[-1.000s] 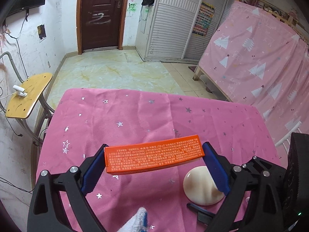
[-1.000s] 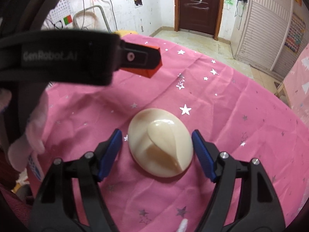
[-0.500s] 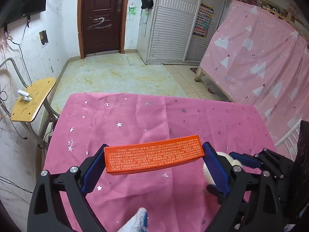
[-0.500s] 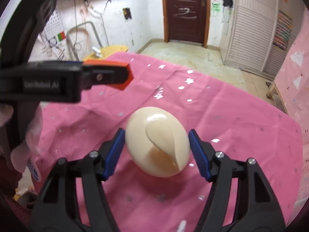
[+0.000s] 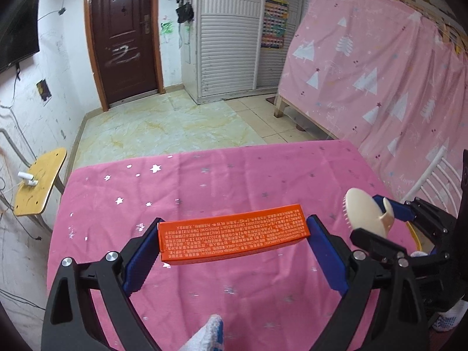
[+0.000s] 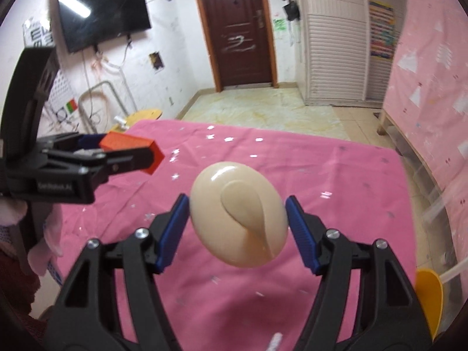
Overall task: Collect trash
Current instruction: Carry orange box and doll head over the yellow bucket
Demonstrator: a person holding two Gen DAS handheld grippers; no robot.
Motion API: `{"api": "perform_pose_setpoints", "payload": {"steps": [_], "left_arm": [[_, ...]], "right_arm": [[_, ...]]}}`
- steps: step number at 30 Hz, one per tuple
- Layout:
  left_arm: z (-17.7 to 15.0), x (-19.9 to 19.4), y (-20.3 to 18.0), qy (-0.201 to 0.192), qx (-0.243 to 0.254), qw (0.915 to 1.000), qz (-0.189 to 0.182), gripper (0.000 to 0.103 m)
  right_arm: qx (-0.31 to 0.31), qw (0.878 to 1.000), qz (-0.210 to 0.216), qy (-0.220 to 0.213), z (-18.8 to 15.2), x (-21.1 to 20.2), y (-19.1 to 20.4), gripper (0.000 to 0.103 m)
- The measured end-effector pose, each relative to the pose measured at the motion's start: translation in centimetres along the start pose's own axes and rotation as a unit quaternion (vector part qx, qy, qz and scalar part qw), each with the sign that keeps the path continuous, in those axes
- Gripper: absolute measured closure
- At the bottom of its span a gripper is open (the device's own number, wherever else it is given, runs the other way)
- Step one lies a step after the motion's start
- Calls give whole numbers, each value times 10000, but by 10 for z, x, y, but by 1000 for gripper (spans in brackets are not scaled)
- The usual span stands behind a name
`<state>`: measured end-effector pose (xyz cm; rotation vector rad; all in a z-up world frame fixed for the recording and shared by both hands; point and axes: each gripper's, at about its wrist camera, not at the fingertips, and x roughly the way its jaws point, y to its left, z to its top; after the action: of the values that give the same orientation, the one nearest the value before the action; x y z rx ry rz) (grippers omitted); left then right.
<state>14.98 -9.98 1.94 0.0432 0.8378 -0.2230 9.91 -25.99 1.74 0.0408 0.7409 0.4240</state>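
A long orange carton (image 5: 232, 237) with fine print hangs crosswise above the pink star-printed tablecloth (image 5: 204, 181), my left gripper (image 5: 232, 241) shut on its two ends. A cream oval brush (image 6: 237, 215) with a curved handle on its back is clamped at its sides by my right gripper (image 6: 237, 216), lifted off the cloth. In the left wrist view the cream brush (image 5: 364, 215) shows short bristles and sits at the right, beside the carton. The right wrist view shows the left gripper (image 6: 131, 153) at the left with the orange carton (image 6: 131, 152).
A yellow rim (image 6: 430, 301) of a container shows past the table's right edge. A wooden stool (image 5: 39, 187) stands left of the table. A pink curtain (image 5: 380, 73) hangs on the right. Tiled floor and a dark door (image 5: 124, 35) lie beyond.
The right gripper closed on the cream brush and lifted it off the cloth. Both grippers rose and drew back, so more floor and wall show beyond the table.
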Motion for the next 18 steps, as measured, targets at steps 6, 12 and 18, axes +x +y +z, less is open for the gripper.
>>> {"api": "perform_pose_setpoints", "payload": {"steps": [6, 12, 18], "left_arm": [[1, -2, -42, 2, 326, 9994, -107, 16], [-1, -2, -91, 21, 675, 9973, -294, 16], [-5, -3, -144, 23, 997, 9934, -570, 16]], "right_arm": [[337, 9990, -181, -244, -13, -28, -39, 38], [720, 9948, -534, -485, -31, -59, -83, 37], [1106, 9871, -955, -652, -55, -91, -130, 37]]}}
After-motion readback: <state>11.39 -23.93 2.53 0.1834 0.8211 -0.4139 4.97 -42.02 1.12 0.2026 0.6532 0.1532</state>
